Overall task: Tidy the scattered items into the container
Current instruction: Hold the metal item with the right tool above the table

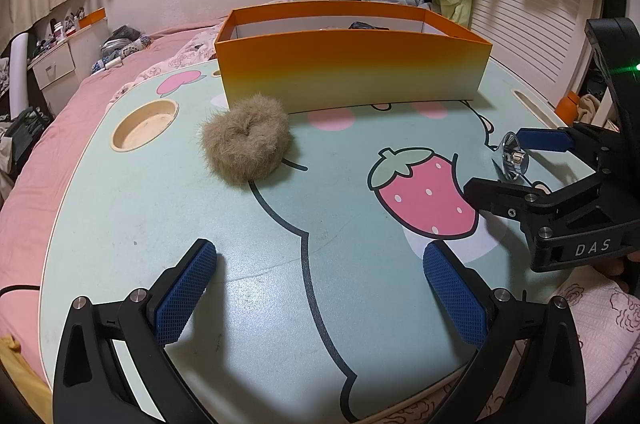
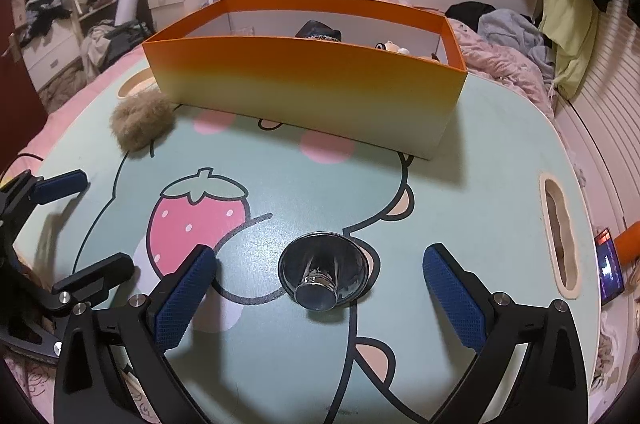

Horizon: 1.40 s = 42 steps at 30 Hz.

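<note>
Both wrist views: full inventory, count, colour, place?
box: 1, orange fading to cream, far side of table, some items inside
scrunchie: 1, tan, fluffy, on table by box's left corner
funnel: 1, shiny metal, on table between right tool's fingers
table: 1, mint, strawberry cartoon print, on pink bed
left tool: 1, black, blue pads, open, empty
right tool: 1, black, blue pads, open around funnel

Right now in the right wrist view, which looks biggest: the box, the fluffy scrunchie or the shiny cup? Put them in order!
1. Box, biggest by far.
2. and 3. Shiny cup and scrunchie look about alike. The cup lies much nearer the camera, so I can't rank those two.
</note>
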### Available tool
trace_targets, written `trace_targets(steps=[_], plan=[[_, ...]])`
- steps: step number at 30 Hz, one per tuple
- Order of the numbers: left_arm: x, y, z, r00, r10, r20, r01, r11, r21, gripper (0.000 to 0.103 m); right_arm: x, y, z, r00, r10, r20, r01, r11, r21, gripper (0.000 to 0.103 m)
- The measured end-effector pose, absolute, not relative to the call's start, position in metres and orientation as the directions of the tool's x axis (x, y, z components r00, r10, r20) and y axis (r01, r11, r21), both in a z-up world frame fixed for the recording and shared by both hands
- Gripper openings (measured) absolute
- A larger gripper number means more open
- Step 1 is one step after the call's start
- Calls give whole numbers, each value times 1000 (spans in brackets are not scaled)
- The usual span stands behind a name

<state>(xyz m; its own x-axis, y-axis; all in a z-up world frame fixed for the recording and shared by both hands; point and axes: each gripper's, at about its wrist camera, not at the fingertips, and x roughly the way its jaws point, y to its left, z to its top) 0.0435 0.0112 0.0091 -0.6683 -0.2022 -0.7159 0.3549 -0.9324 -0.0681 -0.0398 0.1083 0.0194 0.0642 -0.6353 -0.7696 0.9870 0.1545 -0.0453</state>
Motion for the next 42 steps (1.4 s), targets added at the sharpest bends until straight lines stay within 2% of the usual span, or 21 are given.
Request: trace_targets(steps=[14,16,17,18,19,20,25,30,34,38,42], plan=[[43,11,9,-668,-204,-716,357,-932,-68,103,-42,99,20,57,-637,-769,989,139,-42,102],[43,11,9,-668,-203,-716,357,-932,-68,103,-43,101,21,53,-651,-757,991,129,-41,94],[43,11,9,-668,-203,-716,357,-932,-68,103,-45,104,22,49,-664,-746,992,119,-40,81],[43,11,9,-668,-203,-716,357,-932,-68,103,-47,107,24,48,-680,-731,994,107,-34,59],[43,11,9,-668,-203,-716,357,-932,-68,103,-50,110,25,56,-692,-719,994,103,-21,46],[43,11,9,-668,-203,-716,357,-932,-69,103,-54,112,26,78,-699,-711,994,106,6,28],[43,11,9,-668,-204,-716,358,-931,-68,103,-71,115,27,153,-705,-692,988,93,124,28],[44,9,10,-665,-208,-717,370,-926,-75,103,-66,115,29,141,-705,-695,990,94,106,28],[50,-5,15,-703,-172,-690,374,-915,-154,103,-65,115,29,136,-704,-697,991,96,97,28],[50,-30,27,-715,-211,-667,425,-888,-176,103,-65,114,29,138,-704,-697,990,96,98,28],[29,-47,33,-693,-165,-702,417,-886,-204,103,-65,115,29,136,-704,-697,991,96,97,28]])
